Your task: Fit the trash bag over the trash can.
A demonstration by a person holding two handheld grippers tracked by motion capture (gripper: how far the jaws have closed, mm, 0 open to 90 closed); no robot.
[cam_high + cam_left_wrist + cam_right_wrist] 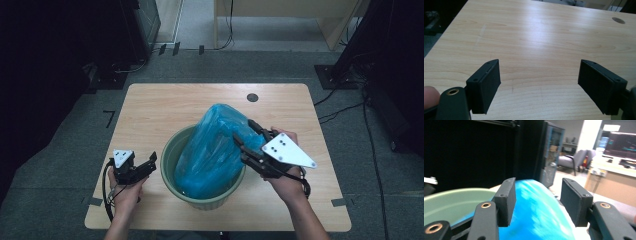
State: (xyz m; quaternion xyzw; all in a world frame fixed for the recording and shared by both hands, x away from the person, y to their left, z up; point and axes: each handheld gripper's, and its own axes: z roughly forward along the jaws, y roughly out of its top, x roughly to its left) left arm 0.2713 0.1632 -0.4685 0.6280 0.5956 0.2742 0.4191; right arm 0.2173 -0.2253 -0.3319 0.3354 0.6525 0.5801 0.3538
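Observation:
A pale green round bin (171, 152) stands on the wooden table (160, 107), near its front middle. A crumpled blue plastic bag (215, 145) sits in the bin and bulges high above the rim, leaning to the far right. My right gripper (243, 130) is open at the bag's right side, jaws pointing into the plastic. In the right gripper view the bag (537, 220) lies between and beyond the spread jaws of the right gripper (537, 202), with the bin's rim (454, 195) at the left. My left gripper (150, 162) is open and holds nothing, just left of the bin.
The left gripper (539, 85) looks across bare table (536, 37) toward a small round hole (618, 20) near the far edge (252, 97). Dark stands and cables ring the table on the grey floor. Bare wood lies on the far half and the left side.

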